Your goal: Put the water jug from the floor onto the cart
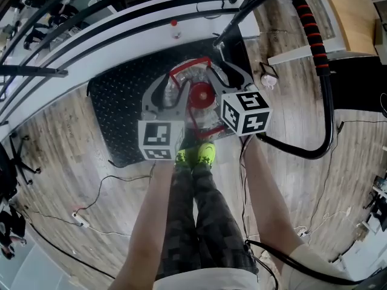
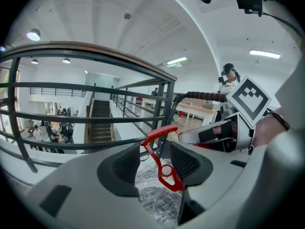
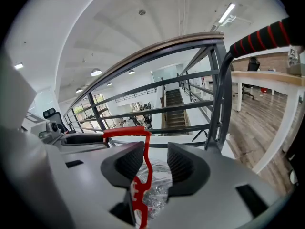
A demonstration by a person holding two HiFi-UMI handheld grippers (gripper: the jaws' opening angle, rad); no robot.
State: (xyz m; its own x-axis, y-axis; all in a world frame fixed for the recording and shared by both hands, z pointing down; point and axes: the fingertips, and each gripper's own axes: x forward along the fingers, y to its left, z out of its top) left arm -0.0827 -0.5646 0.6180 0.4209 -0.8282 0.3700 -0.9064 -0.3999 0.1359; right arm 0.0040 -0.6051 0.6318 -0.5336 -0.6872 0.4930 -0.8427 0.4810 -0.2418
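The clear plastic water jug with red cap and red carry handle (image 1: 195, 98) stands on the black checker-plate cart deck (image 1: 118, 104), so the lift looks done. My left gripper (image 2: 156, 162) and right gripper (image 3: 155, 162) have their jaws apart, the handle loose between them. What's left is backing out: dark metal railing (image 2: 164, 109) just ahead, black push bar (image 1: 327, 95) to my right, pale wooden floor (image 1: 72, 162) behind

The left gripper (image 2: 153, 163) and right gripper (image 3: 153, 162) hide most of the jug (image 1: 201, 95) from the head view: only its red cap, handle and scraps of clear body show. In its own view each covers the jug's lower body. The cart (image 1: 115, 110) handle's red grip is cut by the right gripper view's edge. Beyond the railing (image 2: 95, 87), people (image 2: 62, 130) are too small to tell apart.
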